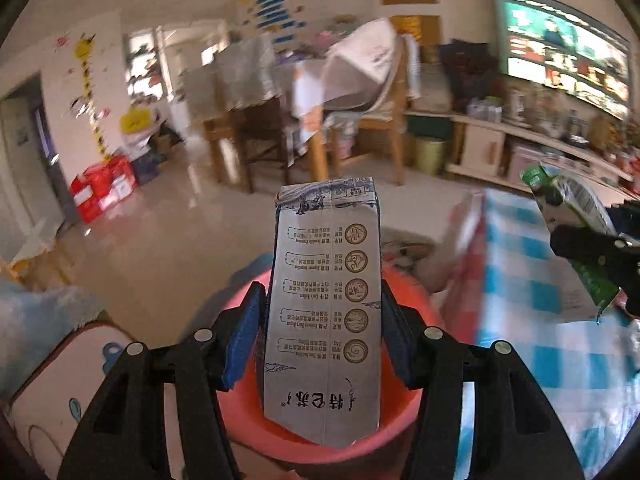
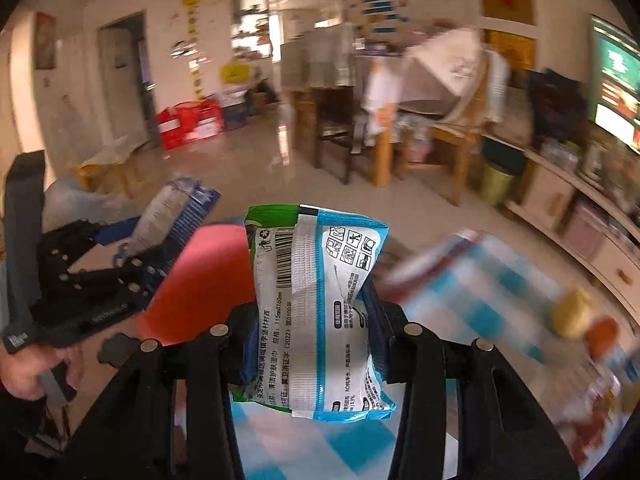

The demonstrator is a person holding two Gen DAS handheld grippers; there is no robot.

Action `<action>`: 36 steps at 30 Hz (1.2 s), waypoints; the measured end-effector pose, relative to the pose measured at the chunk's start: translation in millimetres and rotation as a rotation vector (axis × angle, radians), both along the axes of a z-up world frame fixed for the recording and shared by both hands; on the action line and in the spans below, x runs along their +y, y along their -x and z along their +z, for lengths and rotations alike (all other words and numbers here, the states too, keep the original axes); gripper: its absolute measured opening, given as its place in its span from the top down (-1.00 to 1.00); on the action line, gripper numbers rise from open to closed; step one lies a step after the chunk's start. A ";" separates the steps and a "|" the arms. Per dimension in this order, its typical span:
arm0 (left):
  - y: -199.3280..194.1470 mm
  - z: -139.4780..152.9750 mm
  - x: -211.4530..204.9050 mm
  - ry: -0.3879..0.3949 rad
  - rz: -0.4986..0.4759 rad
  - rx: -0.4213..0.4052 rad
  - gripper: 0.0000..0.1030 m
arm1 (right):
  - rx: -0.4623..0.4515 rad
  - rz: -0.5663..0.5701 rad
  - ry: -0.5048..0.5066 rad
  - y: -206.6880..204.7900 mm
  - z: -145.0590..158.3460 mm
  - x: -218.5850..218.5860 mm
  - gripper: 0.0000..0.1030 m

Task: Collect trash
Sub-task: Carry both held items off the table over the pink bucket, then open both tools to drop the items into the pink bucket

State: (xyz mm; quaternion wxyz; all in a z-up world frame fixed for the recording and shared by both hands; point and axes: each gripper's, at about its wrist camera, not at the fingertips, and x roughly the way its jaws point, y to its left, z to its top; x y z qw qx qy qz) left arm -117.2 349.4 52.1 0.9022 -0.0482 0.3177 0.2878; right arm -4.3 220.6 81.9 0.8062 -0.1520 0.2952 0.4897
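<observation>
My left gripper (image 1: 322,312) is shut on a grey-white milk carton (image 1: 326,300), held upright above a red bin (image 1: 404,408). My right gripper (image 2: 310,324) is shut on a green, white and blue wet-wipe packet (image 2: 316,304), held above the blue-checked tablecloth (image 2: 480,292). The red bin (image 2: 208,280) lies to the packet's left in the right wrist view. The left gripper (image 2: 136,256) with its carton (image 2: 168,212) shows at the left of the right wrist view. The right gripper (image 1: 600,252) with its packet (image 1: 568,200) shows at the right edge of the left wrist view.
The checked tablecloth (image 1: 532,280) covers a table on the right. A yellow thing (image 2: 572,312) and an orange thing (image 2: 600,336) lie on it, blurred. Wooden chairs (image 1: 372,120), a green bin (image 1: 430,156), a TV (image 1: 560,48) and red boxes (image 1: 102,192) stand beyond the open floor.
</observation>
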 end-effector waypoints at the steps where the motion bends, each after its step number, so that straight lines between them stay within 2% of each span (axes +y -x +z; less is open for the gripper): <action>1: 1.8 -4.8 14.0 0.009 0.008 0.010 -0.10 | 0.010 0.018 0.005 1.8 -2.8 21.0 0.14; 3: 2.7 -14.8 33.8 0.022 0.026 0.030 -0.10 | 0.026 0.043 0.017 5.1 -9.0 57.2 0.14; 9: 2.9 -31.7 64.4 0.087 0.021 0.042 -0.10 | 0.075 0.057 0.061 11.6 -28.0 113.5 0.14; 17: -2.0 -49.5 77.1 0.153 0.002 0.064 -0.10 | 0.083 0.058 0.102 17.2 -39.8 131.8 0.12; 20: 0.8 -54.9 81.3 0.170 0.005 0.063 -0.12 | 0.082 0.056 0.106 19.5 -40.3 132.2 0.00; 22: 1.2 -56.1 81.7 0.166 0.005 0.060 -0.15 | 0.074 0.045 0.106 19.0 -39.9 133.6 -0.33; 24: 3.5 -55.4 81.1 0.151 0.011 0.052 -0.59 | 0.072 0.037 0.105 15.0 -41.3 133.3 -0.35; 26: 6.8 -51.6 79.8 0.119 0.027 0.038 -0.70 | 0.072 0.029 0.100 13.0 -38.2 131.6 -0.36; 31: 11.0 -33.3 75.8 0.084 0.048 0.035 -0.70 | 0.075 0.004 0.086 10.6 -29.1 111.6 -0.38; 36: 24.7 5.9 60.3 0.035 0.057 0.000 -0.71 | 0.069 -0.049 0.045 17.4 -9.2 56.3 -0.44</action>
